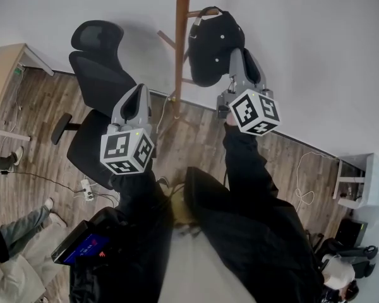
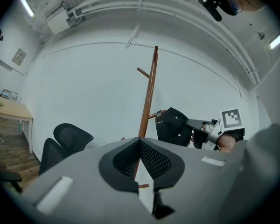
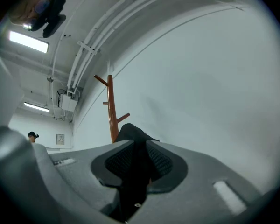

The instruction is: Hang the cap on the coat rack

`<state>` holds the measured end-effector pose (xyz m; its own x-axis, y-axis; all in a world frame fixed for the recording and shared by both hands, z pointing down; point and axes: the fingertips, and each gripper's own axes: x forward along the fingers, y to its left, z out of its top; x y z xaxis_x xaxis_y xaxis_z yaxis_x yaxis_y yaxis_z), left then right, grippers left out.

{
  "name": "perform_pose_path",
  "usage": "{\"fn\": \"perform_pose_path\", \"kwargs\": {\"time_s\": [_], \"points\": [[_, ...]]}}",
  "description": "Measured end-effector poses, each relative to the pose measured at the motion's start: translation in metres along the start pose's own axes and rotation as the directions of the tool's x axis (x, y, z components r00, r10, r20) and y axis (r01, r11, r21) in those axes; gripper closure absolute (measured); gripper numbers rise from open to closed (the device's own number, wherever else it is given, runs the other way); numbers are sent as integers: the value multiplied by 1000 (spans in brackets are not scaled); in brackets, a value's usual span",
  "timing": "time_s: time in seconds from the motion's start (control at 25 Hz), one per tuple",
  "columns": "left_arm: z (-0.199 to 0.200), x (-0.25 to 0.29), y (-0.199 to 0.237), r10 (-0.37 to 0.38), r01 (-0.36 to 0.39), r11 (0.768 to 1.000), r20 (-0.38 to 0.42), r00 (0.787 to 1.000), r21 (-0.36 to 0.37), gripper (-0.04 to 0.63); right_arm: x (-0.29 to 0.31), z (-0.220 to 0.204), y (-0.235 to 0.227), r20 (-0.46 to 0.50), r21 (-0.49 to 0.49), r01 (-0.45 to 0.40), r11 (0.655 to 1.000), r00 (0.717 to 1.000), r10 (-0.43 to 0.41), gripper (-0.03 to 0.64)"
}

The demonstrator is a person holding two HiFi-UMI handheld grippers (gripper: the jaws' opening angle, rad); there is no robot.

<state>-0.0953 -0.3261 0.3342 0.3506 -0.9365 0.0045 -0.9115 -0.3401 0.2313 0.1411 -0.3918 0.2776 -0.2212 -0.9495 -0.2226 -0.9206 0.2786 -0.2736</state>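
Right gripper (image 1: 238,55) fingers clamped on black cap (image 1: 211,43), cap held high just beside a peg of wooden coat rack (image 1: 182,36), left gripper (image 1: 139,92) fingers closed together, empty

One black fabric cap (image 1: 211,46) was seen | one brown wooden coat rack (image 1: 180,43) | one black mesh office chair (image 1: 98,74) | two grey grippers: left gripper (image 1: 140,88), right gripper (image 1: 235,54)

The cap (image 1: 215,46) in the right gripper (image 1: 237,59) is black with small pale eyelets. Just left of that gripper, the coat rack (image 1: 180,43) is reddish-brown. Both grippers are grey, with black mesh-patterned pads (image 2: 155,160) and white cubes (image 1: 127,151) bearing black square markers. Beyond the left gripper (image 1: 139,92), the chair (image 1: 98,62) is black.
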Motion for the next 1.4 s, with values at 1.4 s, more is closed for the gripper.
{"fn": "perform_pose_path", "kwargs": {"time_s": [1.4], "points": [[-8,3,-28,-84,84,996,-24,996,-1,594,-51,-64,61,-180,-67,-124,990,978,110,554]]}}
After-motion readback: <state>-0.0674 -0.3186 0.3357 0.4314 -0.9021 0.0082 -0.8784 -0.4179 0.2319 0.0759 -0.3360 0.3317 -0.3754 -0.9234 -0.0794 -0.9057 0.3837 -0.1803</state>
